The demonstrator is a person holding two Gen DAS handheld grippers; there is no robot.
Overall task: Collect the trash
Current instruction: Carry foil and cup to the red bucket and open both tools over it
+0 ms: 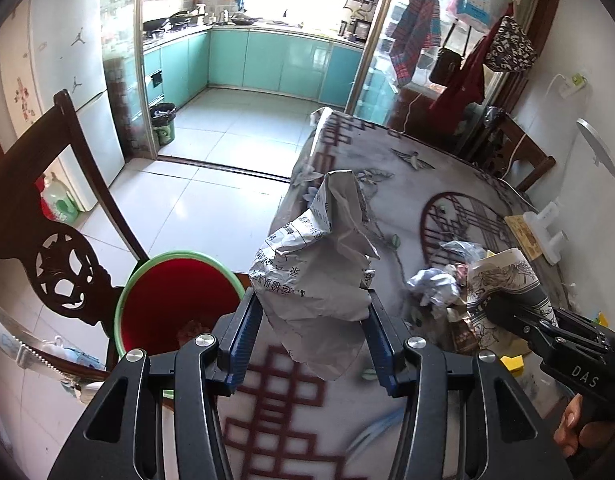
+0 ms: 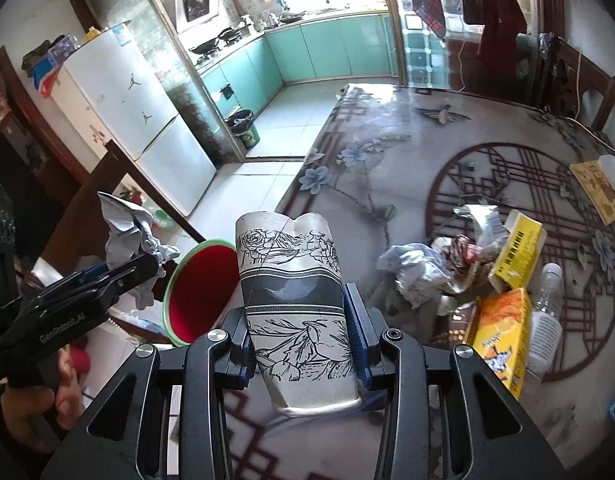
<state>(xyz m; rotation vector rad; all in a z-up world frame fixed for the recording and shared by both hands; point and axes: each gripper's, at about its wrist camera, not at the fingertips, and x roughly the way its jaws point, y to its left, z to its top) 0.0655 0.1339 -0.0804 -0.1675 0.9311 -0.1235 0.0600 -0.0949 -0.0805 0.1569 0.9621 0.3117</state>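
Trash is already in both grippers, and the red bin [image 1: 179, 308] with its green rim, standing on the floor just off the table's [image 1: 387, 184] near corner, serves as the landmark. To the left of the bin stands a dark carved wooden chair [image 1: 63, 264]. Just right of the bin and a little above its rim, the left gripper [image 1: 311, 312] is clamped on a crumpled printed paper [image 1: 323, 256], the blue pads pressing its lower folds while the rest sticks up free. Further right of the bin, over the table edge, the right gripper [image 2: 299, 328] is closed around a squashed paper cup [image 2: 295, 300] with black flower drawings, held upside down with its rolled rim toward the camera. Well to the right of the bin, on the tabletop, the remaining pile waits: a wad of tissue [image 2: 415, 268], a foil wrapper [image 2: 479, 216], two yellow boxes [image 2: 507, 320] and a clear plastic bottle [image 2: 547, 312]. The step in hand looks like the carry to the bin, with neither piece dropped yet. The next move probably calls for swinging the paper leftward until it hangs over the red opening, then opening the jaws, with the cup following the same way.
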